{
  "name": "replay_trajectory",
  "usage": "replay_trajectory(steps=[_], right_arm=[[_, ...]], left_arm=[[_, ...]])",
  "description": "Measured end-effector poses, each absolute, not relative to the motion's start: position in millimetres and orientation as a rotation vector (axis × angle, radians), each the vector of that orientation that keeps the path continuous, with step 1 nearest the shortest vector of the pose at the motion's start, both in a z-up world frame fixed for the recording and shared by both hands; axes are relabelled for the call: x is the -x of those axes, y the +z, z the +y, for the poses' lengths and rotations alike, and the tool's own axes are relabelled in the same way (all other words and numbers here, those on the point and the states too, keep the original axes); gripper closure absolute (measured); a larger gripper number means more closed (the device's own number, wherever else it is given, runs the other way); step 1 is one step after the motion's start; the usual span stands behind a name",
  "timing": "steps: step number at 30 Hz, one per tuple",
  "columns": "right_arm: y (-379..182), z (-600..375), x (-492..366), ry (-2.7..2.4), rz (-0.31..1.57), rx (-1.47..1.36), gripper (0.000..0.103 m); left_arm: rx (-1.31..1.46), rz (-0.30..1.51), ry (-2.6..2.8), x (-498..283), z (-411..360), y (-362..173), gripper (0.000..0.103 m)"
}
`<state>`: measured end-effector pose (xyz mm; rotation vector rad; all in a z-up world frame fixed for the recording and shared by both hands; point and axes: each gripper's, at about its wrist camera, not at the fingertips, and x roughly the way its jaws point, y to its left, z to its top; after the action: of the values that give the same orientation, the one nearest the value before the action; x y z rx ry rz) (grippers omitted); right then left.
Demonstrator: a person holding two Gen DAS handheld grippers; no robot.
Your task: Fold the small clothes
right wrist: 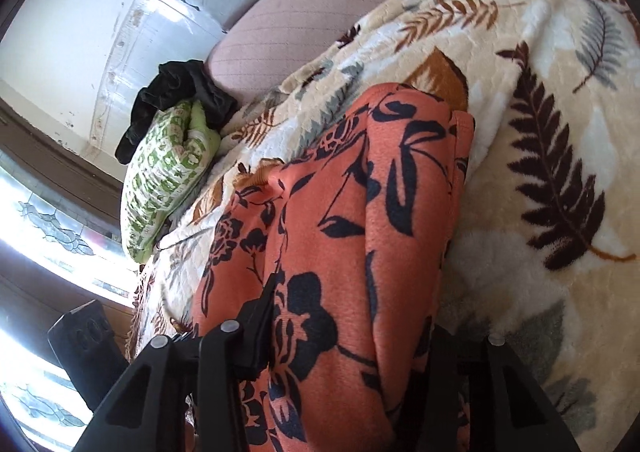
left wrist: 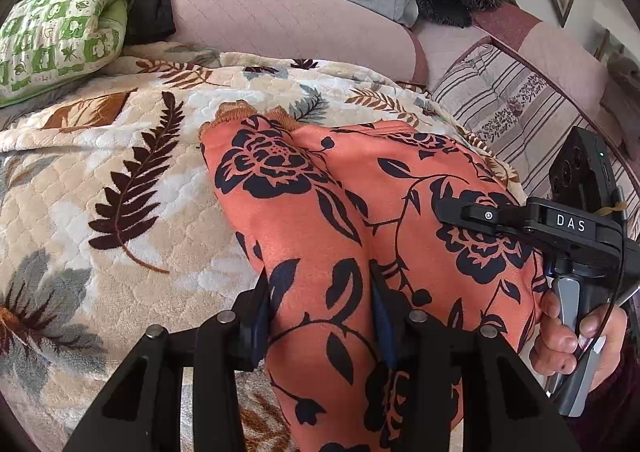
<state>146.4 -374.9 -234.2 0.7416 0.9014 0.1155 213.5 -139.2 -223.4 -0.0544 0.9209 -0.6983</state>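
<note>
The orange floral garment [left wrist: 320,219] is held by its near edge, clamped in both the left gripper [left wrist: 320,316] and the right gripper [right wrist: 352,336], fingers closed on the cloth, apparently so it can be folded over on the bed [left wrist: 120,171].

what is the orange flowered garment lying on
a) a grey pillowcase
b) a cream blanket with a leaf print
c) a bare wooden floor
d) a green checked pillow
b: the garment is spread over the cream leaf-print blanket, while the green pillow sits apart at the far left.
</note>
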Motion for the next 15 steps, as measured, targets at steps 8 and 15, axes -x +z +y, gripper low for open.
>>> replay_trajectory(steps=[8,15], right_arm=[[-195,-335,-140,0.192,0.769,-0.636,0.058],[-184,-292,-133,0.296,0.734,-0.625,0.058]], left_arm=[[0.081,0.824,-0.632,-199,-97,-188,0.059],[0.036,0.784,-0.553,-172,-49,-172,0.059]])
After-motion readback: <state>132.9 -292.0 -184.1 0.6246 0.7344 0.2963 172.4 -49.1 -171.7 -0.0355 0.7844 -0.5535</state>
